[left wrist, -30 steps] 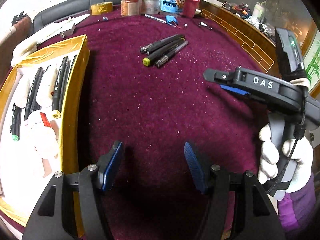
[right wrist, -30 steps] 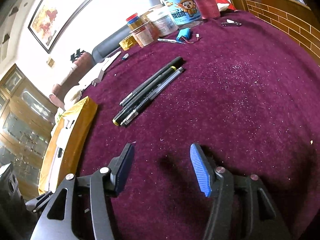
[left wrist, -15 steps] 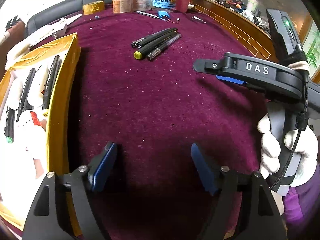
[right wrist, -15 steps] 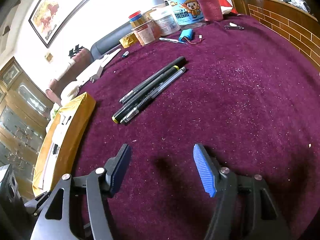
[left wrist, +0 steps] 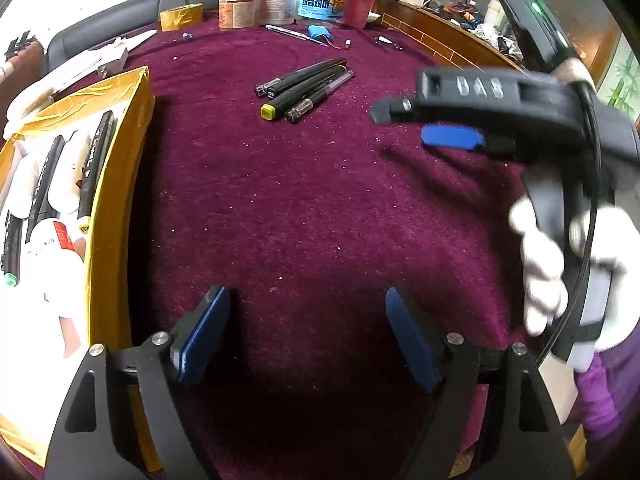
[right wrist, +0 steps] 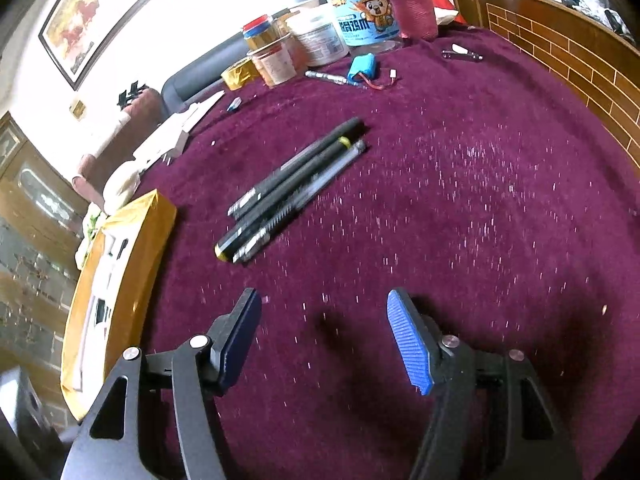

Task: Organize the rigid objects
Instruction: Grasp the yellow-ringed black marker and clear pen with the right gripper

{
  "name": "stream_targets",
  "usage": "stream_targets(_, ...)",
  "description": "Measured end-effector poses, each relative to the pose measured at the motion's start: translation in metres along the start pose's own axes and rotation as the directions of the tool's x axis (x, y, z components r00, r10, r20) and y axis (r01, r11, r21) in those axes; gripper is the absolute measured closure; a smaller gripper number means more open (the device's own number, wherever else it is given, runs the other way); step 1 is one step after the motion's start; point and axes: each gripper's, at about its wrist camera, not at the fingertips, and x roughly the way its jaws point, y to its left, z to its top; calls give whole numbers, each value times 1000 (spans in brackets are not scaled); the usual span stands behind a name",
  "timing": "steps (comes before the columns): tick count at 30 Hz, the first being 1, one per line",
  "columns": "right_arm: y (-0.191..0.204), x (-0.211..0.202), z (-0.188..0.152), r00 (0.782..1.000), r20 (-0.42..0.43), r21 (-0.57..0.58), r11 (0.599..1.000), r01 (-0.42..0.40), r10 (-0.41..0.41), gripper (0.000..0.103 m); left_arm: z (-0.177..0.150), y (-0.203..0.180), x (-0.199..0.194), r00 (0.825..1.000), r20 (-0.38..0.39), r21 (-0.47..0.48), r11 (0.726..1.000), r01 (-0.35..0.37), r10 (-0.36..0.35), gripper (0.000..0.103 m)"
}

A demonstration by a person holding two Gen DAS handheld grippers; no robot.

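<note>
Left hand-held gripper (left wrist: 306,332), right hand-held gripper (right wrist: 324,340) (both gaping, empty).

Bright backlight blows out the far wall, fisheye bends the edges, and the right gripper (left wrist: 452,136) is motion-blurred.

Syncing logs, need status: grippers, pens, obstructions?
Left gripper just opened, empty. Right gripper open, empty. Pens bundled on cloth, untouched; gold box holds others. Path clear.

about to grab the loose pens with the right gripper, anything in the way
Nothing visible. Only bare maroon cloth lies between the open, empty right gripper and the cluster of pens. The gold box sits off to the side.
</note>
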Motion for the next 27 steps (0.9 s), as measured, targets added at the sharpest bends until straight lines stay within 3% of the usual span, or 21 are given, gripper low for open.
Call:
stream_targets(10,30,39,50,999,-38,30,999,31,-30,43,-4,5,-5,997,9,-31,997,77,-77,21)
stream_targets(16,53,77,61,987,-70,-30,989,144,-146,45,-5,6,-7,996,13,-36,995,94,-93,21)
stream_targets(17,56,78,59,984,-61,-62,985,163,-166,50,-6,7,-8,995,14,-37,995,96,-96,21)
stream_targets(18,58,75,58,981,-50,-85,980,180,-185,66,-6,7,-8,995,14,-39,994,99,-99,21)
stream_targets(21,49,64,53,982,-57,-89,980,175,-181,78,-6,7,-9,995,15,-46,994,103,-103,21)
stream_targets(24,32,51,41,982,-75,-85,982,169,-175,81,-6,7,-9,995,17,-52,993,102,-101,21)
stream_targets(27,11,29,21,988,-98,-42,992,115,-119,81,-6,6,-9,995,17,-59,993,100,-99,21)
